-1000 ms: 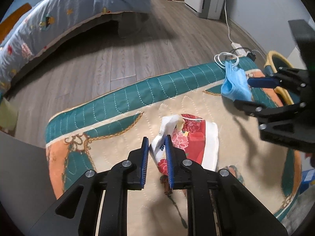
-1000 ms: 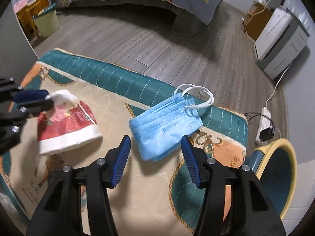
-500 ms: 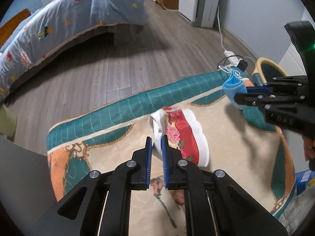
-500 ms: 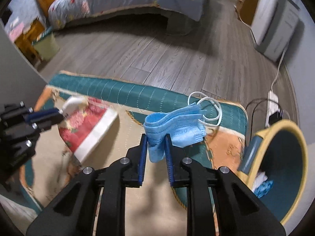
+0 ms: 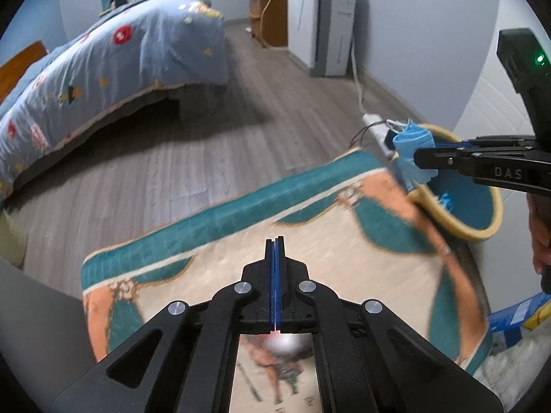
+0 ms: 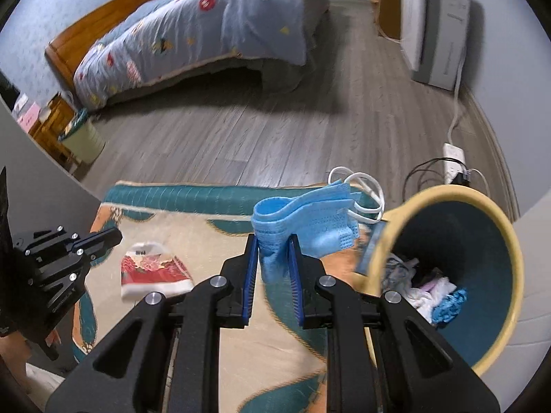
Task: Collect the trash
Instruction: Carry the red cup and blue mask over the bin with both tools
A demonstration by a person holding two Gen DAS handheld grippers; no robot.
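My right gripper [image 6: 272, 245] is shut on a blue face mask [image 6: 303, 227] and holds it in the air just left of a yellow bin [image 6: 496, 227] with a blue inside and trash at its bottom. In the left wrist view the mask [image 5: 411, 143] hangs at the bin's rim [image 5: 458, 230]. My left gripper [image 5: 274, 251] is shut with nothing between its pads, above the rug. A red and white floral wrapper [image 6: 153, 270] lies flat on the rug, just right of the left gripper [image 6: 115, 234].
A teal, cream and orange rug [image 5: 213, 227] covers the surface below. A bed with a blue quilt [image 6: 206, 34] stands behind on grey wood floor. A white appliance [image 6: 434, 31], a power strip with cables [image 6: 454, 158] and a small green bin [image 6: 84, 137] are around.
My right gripper closed on the mask, lifted it and carried it right to the bin. My left gripper closed near the wrapper, then rose; the wrapper now lies on the rug.
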